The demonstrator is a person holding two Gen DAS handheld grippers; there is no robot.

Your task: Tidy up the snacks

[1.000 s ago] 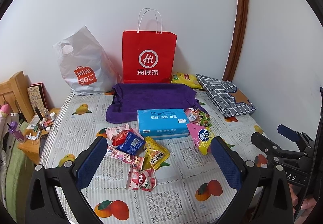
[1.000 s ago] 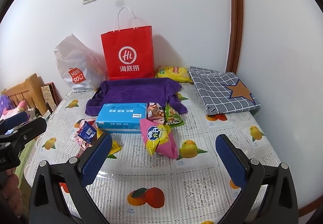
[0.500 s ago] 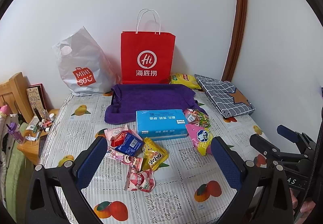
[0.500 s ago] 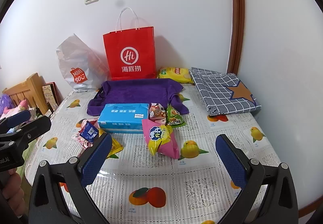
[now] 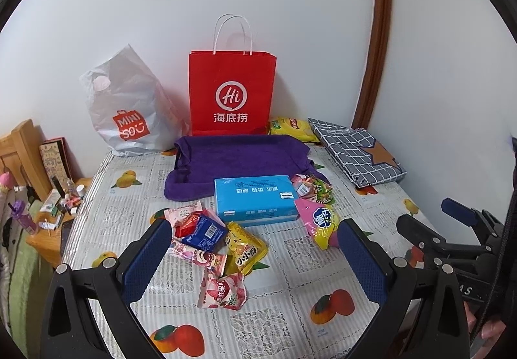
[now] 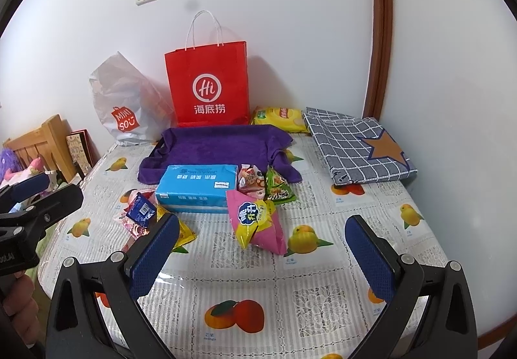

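Grippers: my left gripper (image 5: 252,249) and right gripper (image 6: 261,239) gape, empty.
Snack packets (image 5: 239,249): light, crinkly, slippery; I'd pinch a sealed edge.

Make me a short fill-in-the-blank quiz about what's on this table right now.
1. The paper bag standing at the wall is ____.
2. The blue box lies partly on a ____ towel.
3. The star on the checked cloth is ____.
4. Both grippers, left gripper and right gripper, are ____.

Answers: red; purple; orange; open

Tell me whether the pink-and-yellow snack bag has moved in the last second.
No. The pink-and-yellow snack bag lies against the blue box's front right corner, just as before.
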